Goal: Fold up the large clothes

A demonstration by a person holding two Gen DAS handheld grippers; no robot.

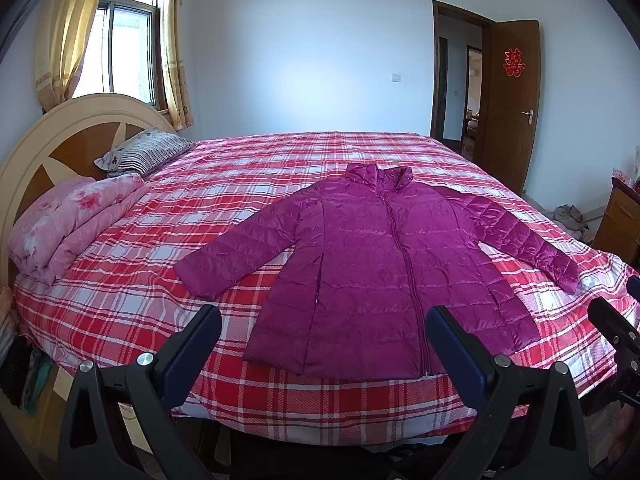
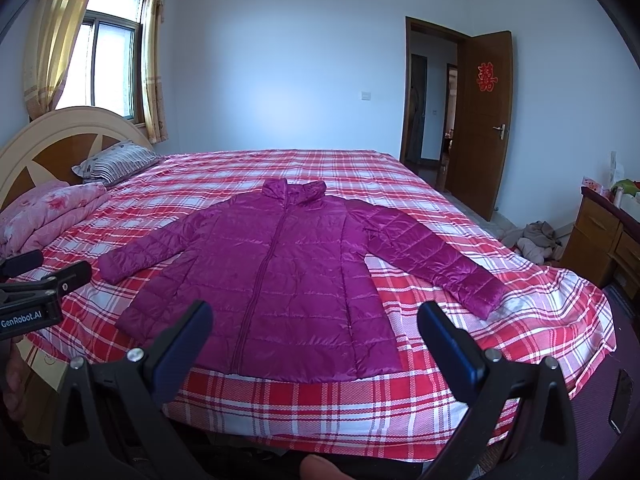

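Holding both grippers up at the foot edge of the bed (image 1: 120, 288), with nothing in either one. My left gripper (image 1: 324, 336) has its jaws spread wide and empty, and my right gripper (image 2: 316, 332) is the same, wide apart and gripping nothing. Neither is touching the jacket (image 1: 372, 272).

That jacket is a magenta quilted puffer, laid flat on the bed's red and white plaid cover, zipped up, collar pointing away from me and hem near the bed's closest edge. Both sleeves are angled out and down to either side of the body.

Up by the headboard (image 1: 60, 140) end of the bed there's a striped pillow (image 1: 144, 152) and a folded pink floral quilt (image 1: 68, 220).

Readable stuff: in the right wrist view the side of my left gripper shows white lettering, "GenRobot.AI" (image 2: 26, 322). Past the far corner of the bed, the open brown door (image 2: 486, 120) has a red double-happiness character (image 2: 487, 76) stuck on it. There's a pile of clothes (image 2: 532, 240) on the floor beside the bed, next to a wooden cabinet (image 2: 600, 236).
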